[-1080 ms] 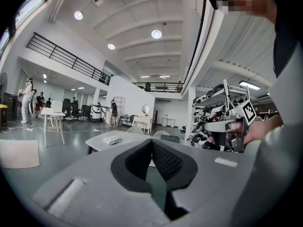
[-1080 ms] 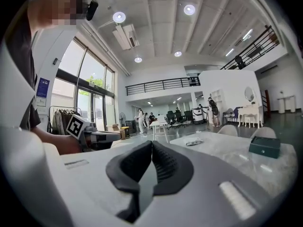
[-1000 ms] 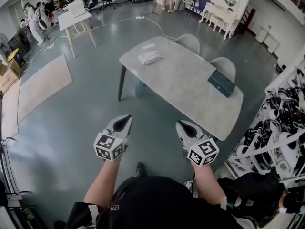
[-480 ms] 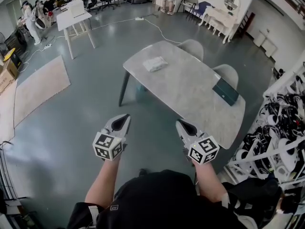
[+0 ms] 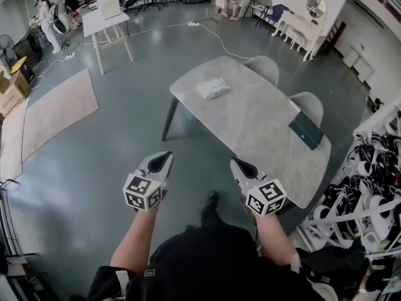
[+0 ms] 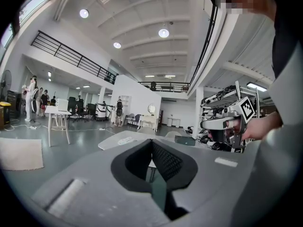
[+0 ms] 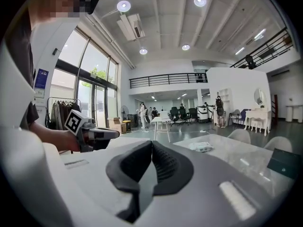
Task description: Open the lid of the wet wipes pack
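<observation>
A white wet wipes pack [image 5: 213, 88] lies near the far left end of a grey marble-top table [image 5: 263, 130]; it also shows small in the right gripper view [image 7: 201, 146] and faintly in the left gripper view [image 6: 125, 140]. Both grippers hang in the air over the floor, well short of the table. My left gripper [image 5: 166, 156] is shut with nothing in it; its pads [image 6: 152, 155] meet. My right gripper [image 5: 236, 162] is shut too, also with nothing held, pads together [image 7: 151, 156]. The pack's lid is too small to make out.
A dark green box [image 5: 306, 130] lies on the table's right end. Two grey chairs [image 5: 263, 68] stand behind it. A shoe rack [image 5: 369, 187] lines the right side. A white table [image 5: 106, 24], a rug [image 5: 50, 115] and several people [image 5: 47, 17] are far left.
I have walked nearer the table: it and the pack have slid right and down in the head view. Both grippers keep their pose, shut.
</observation>
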`<action>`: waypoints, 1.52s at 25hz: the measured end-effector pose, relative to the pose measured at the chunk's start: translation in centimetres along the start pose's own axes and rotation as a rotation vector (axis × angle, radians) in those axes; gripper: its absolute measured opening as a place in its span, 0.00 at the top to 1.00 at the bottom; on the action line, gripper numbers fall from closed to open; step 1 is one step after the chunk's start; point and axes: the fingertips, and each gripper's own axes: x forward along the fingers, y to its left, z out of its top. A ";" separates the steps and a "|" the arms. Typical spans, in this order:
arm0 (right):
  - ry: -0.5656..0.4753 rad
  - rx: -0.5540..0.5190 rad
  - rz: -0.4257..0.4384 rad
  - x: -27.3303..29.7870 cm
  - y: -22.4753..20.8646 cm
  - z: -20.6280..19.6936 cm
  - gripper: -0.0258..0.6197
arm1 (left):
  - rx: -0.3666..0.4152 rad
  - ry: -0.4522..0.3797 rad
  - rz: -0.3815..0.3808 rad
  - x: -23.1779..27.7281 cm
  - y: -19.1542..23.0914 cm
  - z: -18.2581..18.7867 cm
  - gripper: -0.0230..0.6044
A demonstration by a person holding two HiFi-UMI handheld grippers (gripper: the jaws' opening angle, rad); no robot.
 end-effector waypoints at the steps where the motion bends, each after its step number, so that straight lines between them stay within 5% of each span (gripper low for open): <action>1: -0.002 0.003 0.009 0.5 -0.4 0.0 0.96 | 0.001 0.007 0.004 0.5 0.3 0.0 0.95; 22: 0.027 0.088 0.099 13.7 -22.9 -0.3 0.96 | 0.022 0.121 0.032 25.9 6.0 2.3 0.95; 38: 0.040 0.089 0.079 22.3 -28.4 2.2 0.96 | 0.075 0.112 -0.018 34.5 12.4 5.7 0.95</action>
